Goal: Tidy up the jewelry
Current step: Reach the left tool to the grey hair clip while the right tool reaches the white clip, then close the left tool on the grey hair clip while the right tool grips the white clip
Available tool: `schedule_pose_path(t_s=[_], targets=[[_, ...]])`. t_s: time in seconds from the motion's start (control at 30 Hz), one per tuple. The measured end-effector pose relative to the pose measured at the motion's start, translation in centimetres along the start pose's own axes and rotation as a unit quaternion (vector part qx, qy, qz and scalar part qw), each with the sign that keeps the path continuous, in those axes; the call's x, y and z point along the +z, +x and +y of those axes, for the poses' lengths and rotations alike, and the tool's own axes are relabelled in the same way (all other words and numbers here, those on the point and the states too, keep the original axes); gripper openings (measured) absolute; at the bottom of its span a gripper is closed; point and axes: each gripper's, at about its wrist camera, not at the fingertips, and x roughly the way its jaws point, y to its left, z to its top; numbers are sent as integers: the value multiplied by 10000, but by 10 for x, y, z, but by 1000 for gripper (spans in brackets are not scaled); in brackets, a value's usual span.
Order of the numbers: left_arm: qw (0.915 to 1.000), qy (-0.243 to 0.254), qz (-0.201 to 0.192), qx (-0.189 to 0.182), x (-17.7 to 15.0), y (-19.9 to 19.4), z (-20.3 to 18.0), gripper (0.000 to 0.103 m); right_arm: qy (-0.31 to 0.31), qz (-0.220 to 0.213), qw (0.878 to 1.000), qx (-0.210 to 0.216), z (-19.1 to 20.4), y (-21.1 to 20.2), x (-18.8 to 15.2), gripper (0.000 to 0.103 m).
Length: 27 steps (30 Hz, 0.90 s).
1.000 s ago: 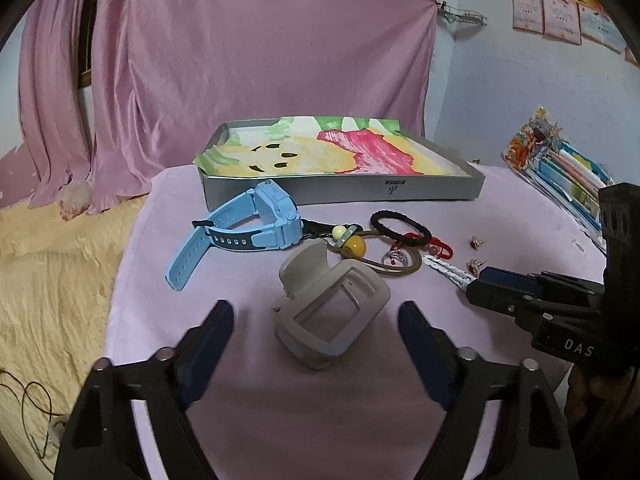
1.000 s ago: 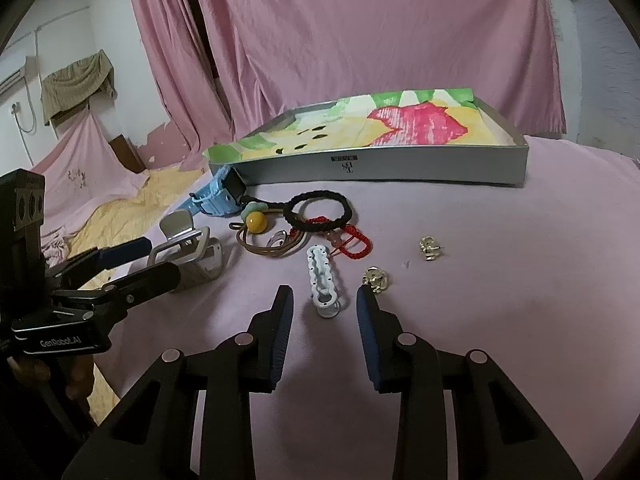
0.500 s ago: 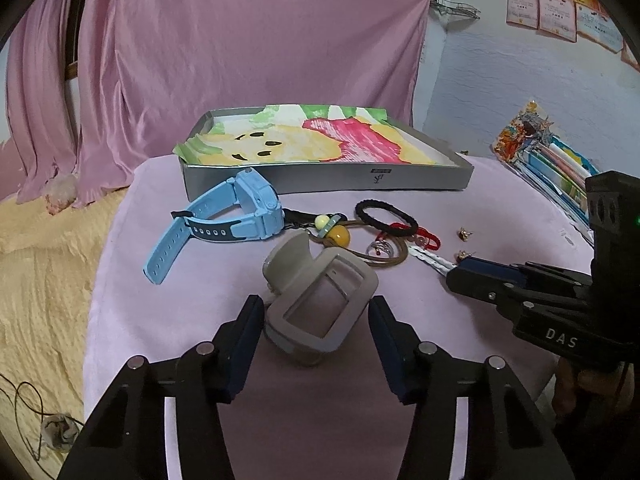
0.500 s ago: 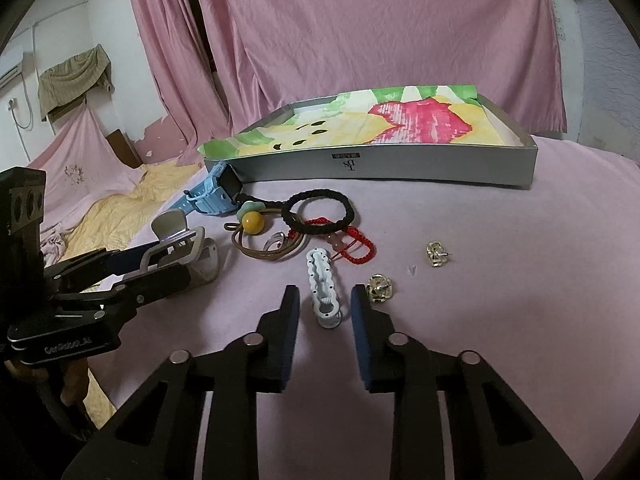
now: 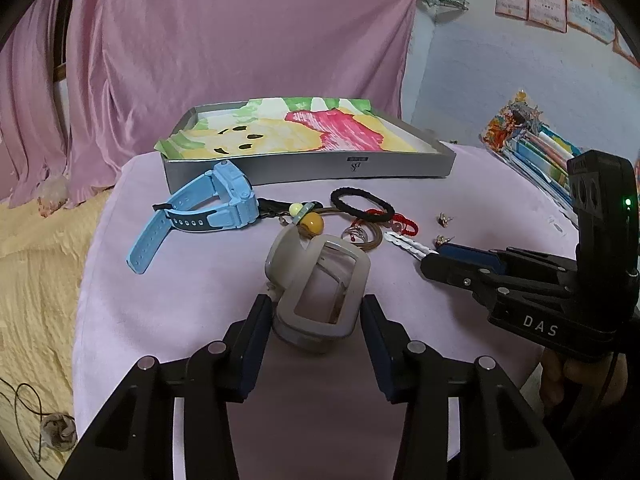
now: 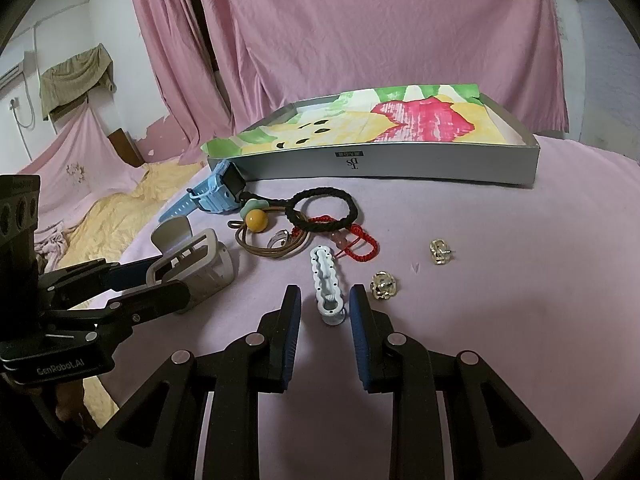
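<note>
A grey hair claw (image 5: 320,292) lies on the pink tabletop between the fingers of my left gripper (image 5: 316,312). Its jaws are closing and both pads touch the claw's sides. In the right wrist view the left gripper (image 6: 160,284) brackets the same claw (image 6: 192,260). My right gripper (image 6: 325,304) stands narrowly open. The near end of a white barrette (image 6: 326,280) lies between its pads with a gap on each side. Behind lie a blue watch (image 5: 224,204), a black hair tie (image 6: 324,208), a red cord bracelet (image 6: 360,246), a yellow bead on a brown cord (image 6: 256,220) and two gold earrings (image 6: 383,286).
A shallow grey box (image 5: 312,164) lined with a colourful drawing stands at the table's back. Colourful packets (image 5: 532,148) lie at the far right. A yellow blanket (image 5: 36,260) spreads below the table's left edge. Pink curtains hang behind.
My left gripper's jaws have narrowed from wide apart to touching the grey claw. The right gripper's jaws closed in a little around the white barrette's end.
</note>
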Motion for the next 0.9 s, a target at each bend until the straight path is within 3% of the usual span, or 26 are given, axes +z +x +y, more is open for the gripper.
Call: schedule_pose_path(t_s=[0.27,0.4,0.57,0.9], targets=[[9999,125,43,-96,0,0,-9,41,-202,42,9997,-148,6,0,0,22],[9999,78,22,-100,0,1,-9,41,-193,44,9997,-167,4,-1,0,15],[10000,3,-23,-74,0,0,-11,41,-180,37,9997,-163,2,-2,1,13],[9990,-329,-303,-43,-11,-7,-12,40,-77,-127,9997,172,0,-9,-7,11]])
